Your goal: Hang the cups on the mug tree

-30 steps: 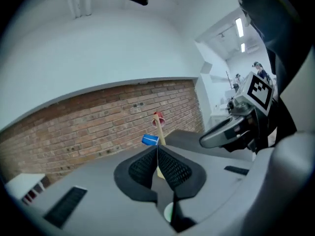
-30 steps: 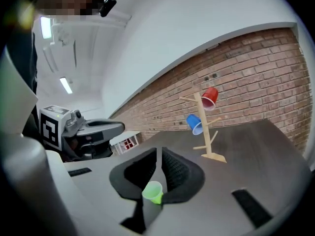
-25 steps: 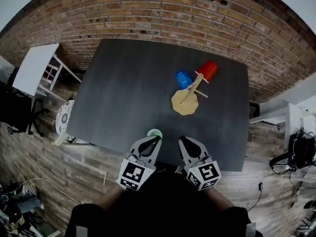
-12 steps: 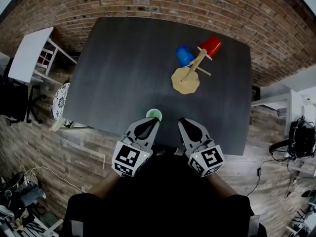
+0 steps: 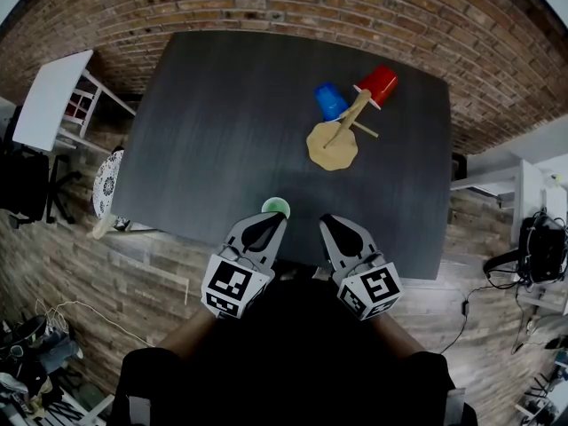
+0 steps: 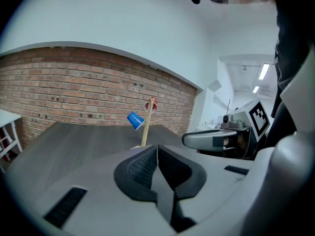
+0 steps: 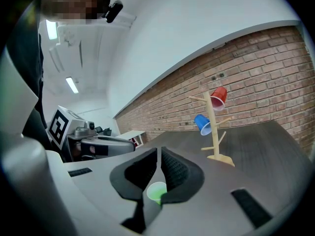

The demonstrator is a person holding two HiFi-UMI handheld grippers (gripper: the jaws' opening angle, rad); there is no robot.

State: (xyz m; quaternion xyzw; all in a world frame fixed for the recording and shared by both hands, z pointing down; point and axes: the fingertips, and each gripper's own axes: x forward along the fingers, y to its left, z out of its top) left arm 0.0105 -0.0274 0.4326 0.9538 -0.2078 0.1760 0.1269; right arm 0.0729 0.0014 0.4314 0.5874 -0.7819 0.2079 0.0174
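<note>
The wooden mug tree stands on the right half of the dark table. A blue cup and a red cup hang on its pegs. At the table's front edge a green cup stands upright, just beyond the tip of my left gripper. That gripper is shut and holds nothing. My right gripper is beside it, also shut and empty. In the right gripper view the green cup shows through the gap below the closed fingertips, not gripped.
A brick wall runs behind the table. A white side table and a dark chair stand at the left. At the right are a white desk and headphones.
The head view has shifted, so the table and the tree sit a little higher in the picture. Both grippers stay shut at the front edge, the green cup still by the left tip.
</note>
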